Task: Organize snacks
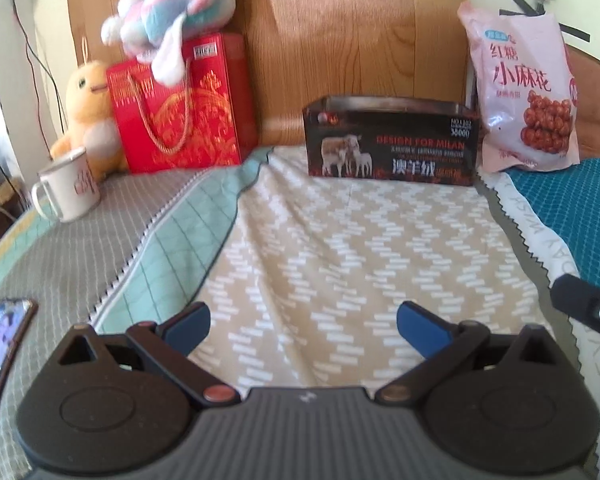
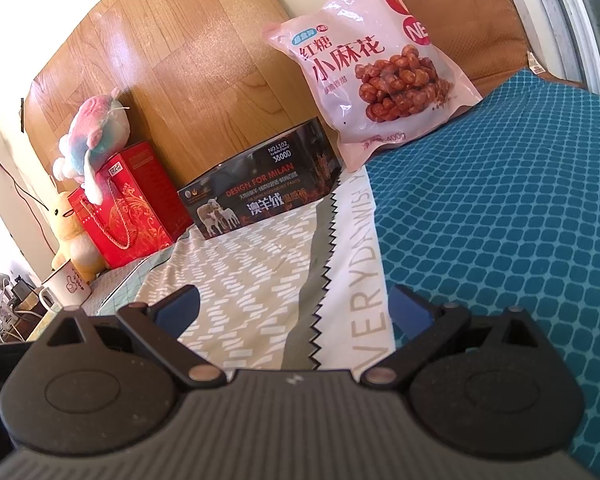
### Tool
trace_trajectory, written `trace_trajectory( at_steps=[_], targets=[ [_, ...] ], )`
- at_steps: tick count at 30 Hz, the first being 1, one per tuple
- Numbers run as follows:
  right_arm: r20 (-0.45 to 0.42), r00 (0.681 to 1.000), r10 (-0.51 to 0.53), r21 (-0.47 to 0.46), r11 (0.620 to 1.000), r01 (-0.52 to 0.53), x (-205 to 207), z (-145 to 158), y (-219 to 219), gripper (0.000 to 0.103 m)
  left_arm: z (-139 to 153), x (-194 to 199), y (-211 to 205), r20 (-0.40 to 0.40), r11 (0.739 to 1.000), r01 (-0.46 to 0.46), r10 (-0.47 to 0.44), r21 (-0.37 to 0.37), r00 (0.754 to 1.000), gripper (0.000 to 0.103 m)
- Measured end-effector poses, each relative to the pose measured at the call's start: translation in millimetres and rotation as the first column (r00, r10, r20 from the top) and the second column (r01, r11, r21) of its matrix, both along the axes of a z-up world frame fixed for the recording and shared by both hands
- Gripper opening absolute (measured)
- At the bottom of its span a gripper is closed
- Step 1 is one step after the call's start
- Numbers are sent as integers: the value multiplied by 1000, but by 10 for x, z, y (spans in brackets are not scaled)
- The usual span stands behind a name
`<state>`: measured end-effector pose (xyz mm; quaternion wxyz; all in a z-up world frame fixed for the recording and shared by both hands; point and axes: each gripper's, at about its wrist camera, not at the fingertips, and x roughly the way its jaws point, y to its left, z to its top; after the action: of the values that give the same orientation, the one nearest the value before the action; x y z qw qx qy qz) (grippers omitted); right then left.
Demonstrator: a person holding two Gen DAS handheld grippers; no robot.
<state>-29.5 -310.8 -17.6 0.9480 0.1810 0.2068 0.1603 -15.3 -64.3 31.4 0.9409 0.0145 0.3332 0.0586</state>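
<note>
Left gripper (image 1: 304,320) jaws wide apart, empty, above the patterned bed (image 1: 340,240). Right gripper (image 2: 296,308) same: apart, holding nothing. Pink snack bag (image 2: 374,68) leans upright at the headboard, just beside the dark box (image 2: 260,196).

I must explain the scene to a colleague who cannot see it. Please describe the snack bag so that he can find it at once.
Look at the wooden board standing at the far end of the bed. At its right edge a dark open box sits on the cloth, and the snack bag leans upright just right of that box. It is the only pink plastic bag, printed with red Chinese characters and a picture of brown twisted snacks.
</note>
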Motion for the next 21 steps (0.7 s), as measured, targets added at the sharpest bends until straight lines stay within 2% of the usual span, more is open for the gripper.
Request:
trace_trajectory(
  at_steps=[5, 12, 21],
  targets=[
    [-1, 1000, 1, 0, 1000, -1, 3, -3, 0, 102, 2, -27, 32, 6, 1000, -6, 6, -12, 1000, 103],
    [-1, 1000, 2, 2, 1000, -2, 2, -2, 1, 102, 23, -33, 29, 17, 999, -29, 29, 17, 999, 103],
    [-1, 1000, 0, 3, 1000, 0, 0, -1, 3, 102, 19, -26, 77, 9, 999, -36, 36, -24, 999, 103]
  ],
)
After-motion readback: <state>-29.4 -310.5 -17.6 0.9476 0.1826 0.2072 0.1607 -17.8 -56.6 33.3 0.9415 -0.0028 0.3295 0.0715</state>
